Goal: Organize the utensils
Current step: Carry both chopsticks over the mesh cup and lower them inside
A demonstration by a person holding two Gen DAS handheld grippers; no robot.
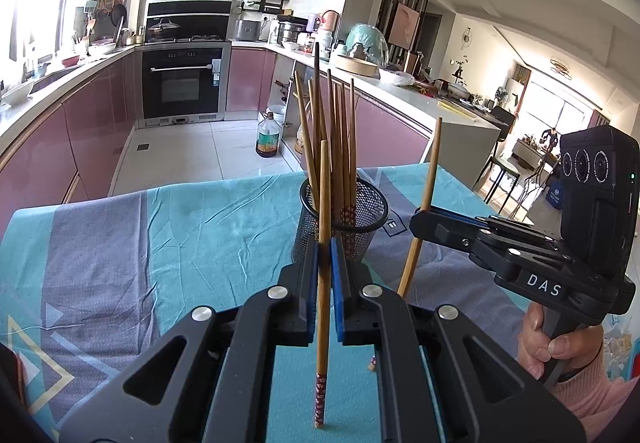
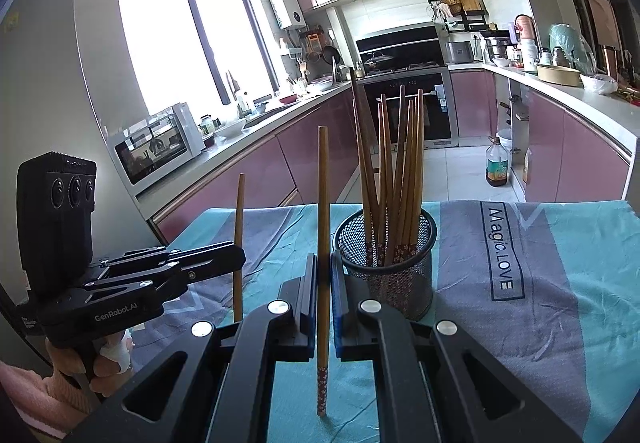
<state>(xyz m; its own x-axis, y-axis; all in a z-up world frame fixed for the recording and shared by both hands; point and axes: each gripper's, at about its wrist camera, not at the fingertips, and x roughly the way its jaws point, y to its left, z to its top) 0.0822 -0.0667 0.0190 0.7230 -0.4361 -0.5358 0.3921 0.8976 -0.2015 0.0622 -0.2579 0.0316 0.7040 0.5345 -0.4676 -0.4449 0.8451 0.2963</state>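
Left of the mesh holder, the left gripper has its fingers clamped on one upright chopstick, patterned end down. Nearer the mesh holder, the right gripper is likewise clamped on its chopstick. Both sticks hang above the tabletop. To do this well, lift each stick clear of the holder's rim, keep it vertical, centre it over a gap among the standing chopsticks, then lower one at a time.
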